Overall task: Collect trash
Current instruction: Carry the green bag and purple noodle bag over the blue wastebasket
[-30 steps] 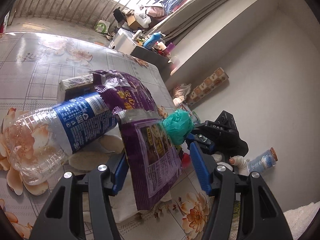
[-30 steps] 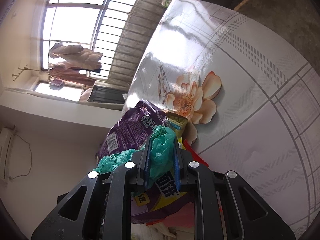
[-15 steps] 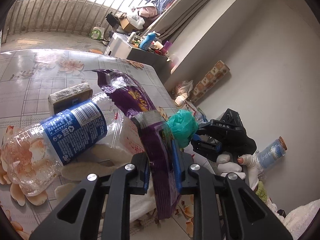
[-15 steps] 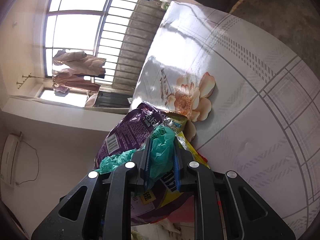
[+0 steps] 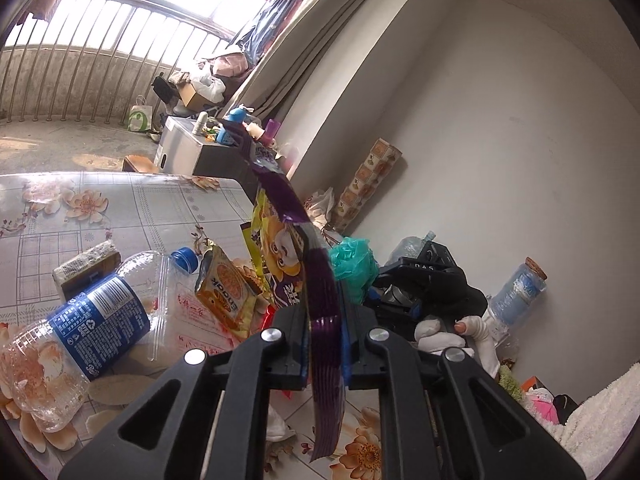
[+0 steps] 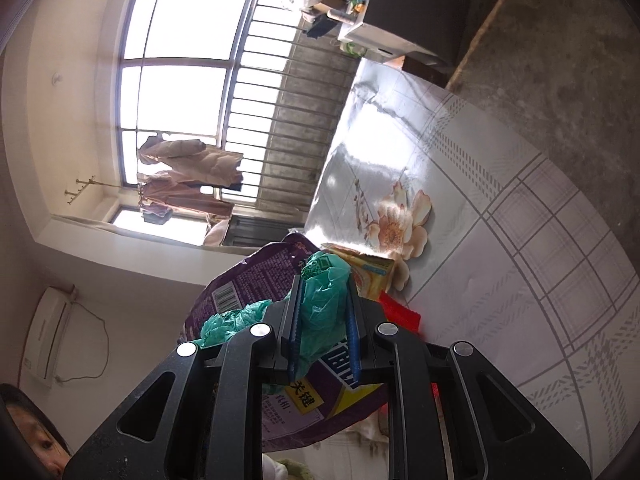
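My left gripper (image 5: pixel 325 320) is shut on a purple snack wrapper (image 5: pixel 320 280) and holds it edge-on, lifted off the floral table (image 5: pixel 120 208). My right gripper (image 6: pixel 325 320) is shut on a green plastic bag (image 6: pixel 324 312); the bag also shows in the left wrist view (image 5: pixel 354 258), just right of the wrapper. The purple wrapper (image 6: pixel 248 284) hangs right behind the bag in the right wrist view. A crushed clear bottle with a blue label (image 5: pixel 80 328), an orange biscuit packet (image 5: pixel 226 288) and a small brown pack (image 5: pixel 84 268) lie on the table.
A clear printed plastic bag (image 5: pixel 188 320) lies under the bottle. A yellow packet (image 6: pixel 372 270) and a red scrap (image 6: pixel 400 312) lie on the table near the right gripper. The table edge drops to a floor with clutter, a jar (image 5: pixel 516 292) and a wall.
My left gripper closed on the purple wrapper and lifted it off the table, uncovering the biscuit packet. The right gripper kept hold of the green bag and barely moved.
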The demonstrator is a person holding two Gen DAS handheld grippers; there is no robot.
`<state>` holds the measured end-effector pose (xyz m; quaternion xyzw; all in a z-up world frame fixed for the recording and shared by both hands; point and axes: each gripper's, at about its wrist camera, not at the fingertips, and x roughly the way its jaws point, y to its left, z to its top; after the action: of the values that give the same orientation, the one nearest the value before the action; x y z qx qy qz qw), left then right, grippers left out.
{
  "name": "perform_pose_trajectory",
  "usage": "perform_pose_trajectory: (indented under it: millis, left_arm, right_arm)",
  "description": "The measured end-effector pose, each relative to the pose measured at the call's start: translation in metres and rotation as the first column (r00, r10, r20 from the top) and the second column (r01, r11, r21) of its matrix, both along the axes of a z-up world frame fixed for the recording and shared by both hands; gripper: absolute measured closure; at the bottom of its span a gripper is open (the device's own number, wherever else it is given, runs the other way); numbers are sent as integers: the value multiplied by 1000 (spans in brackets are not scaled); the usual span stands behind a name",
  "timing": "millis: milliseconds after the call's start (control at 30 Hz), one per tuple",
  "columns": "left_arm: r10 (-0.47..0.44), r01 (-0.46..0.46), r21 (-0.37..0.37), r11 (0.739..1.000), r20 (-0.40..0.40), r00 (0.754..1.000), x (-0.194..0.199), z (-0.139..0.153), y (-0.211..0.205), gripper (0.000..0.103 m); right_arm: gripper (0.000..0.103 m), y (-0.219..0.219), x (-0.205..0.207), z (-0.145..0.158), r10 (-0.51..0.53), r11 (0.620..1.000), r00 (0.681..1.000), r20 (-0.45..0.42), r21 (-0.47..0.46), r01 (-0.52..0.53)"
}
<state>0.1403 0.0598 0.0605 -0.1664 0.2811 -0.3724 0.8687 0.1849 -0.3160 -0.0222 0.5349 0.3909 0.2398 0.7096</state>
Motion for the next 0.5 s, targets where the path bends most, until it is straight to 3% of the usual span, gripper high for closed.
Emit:
perform_pose_trajectory:
  millis: [333, 500]
  left_arm:
    - [-29, 41, -114, 993, 107, 994, -9, 25, 3, 93]
    - [-13, 31, -125, 992, 144, 989, -17, 40, 7, 93]
  right_arm:
    - [86, -17, -20, 8, -55, 998, 998, 36, 24, 54]
    - [86, -25, -31, 10, -76, 997, 996, 50, 36, 75]
